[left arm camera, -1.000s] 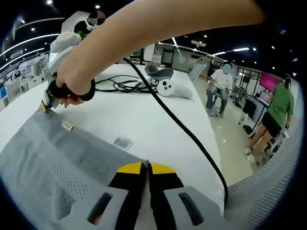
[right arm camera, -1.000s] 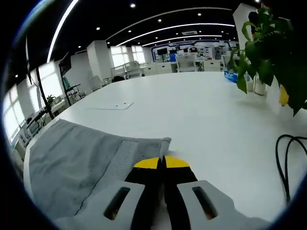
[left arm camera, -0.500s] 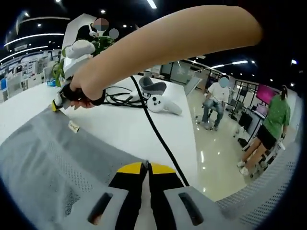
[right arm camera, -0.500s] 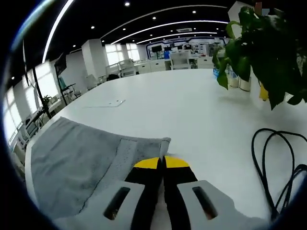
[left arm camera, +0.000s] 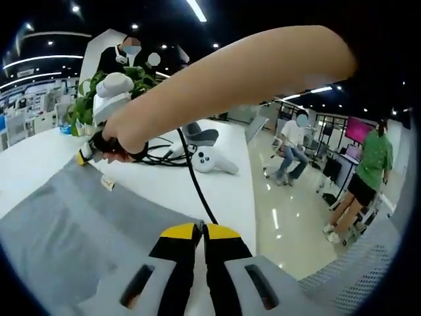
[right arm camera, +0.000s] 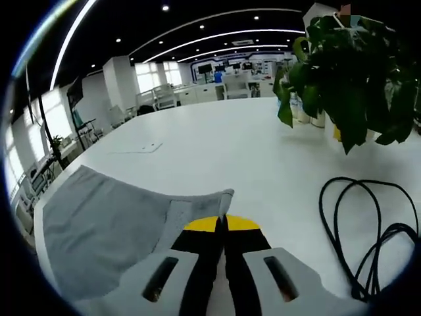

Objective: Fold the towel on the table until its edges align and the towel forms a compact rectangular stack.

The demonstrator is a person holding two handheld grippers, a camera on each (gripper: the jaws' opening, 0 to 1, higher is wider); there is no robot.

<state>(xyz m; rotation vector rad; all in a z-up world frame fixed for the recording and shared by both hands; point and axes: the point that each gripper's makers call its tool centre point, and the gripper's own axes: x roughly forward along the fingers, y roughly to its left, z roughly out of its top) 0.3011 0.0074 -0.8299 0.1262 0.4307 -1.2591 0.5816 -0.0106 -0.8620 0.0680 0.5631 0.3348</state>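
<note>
A large open office with ceiling light strips surrounds a long white bench. A grey towel lies spread across the near part of the bench, and both grippers hold it along one edge.

In the left gripper view, the left hand-held gripper has its yellow-tipped jaws pressed together on the towel's near corner. At the far left the right hand-held gripper, gripped by a person's hand on a bare forearm that reaches across the view, is at the towel's far corner, beside a small tag on the hem. Beyond it on the bench lie coiled black cables, a white controller and a leafy plant. To the right, off the bench, one person sits and another in a green top stands.

In the right gripper view, the right hand-held gripper is pinched shut on the towel at its corner, the cloth running away to the left. The plant stands at the far right, a cable loop to the near right.
</note>
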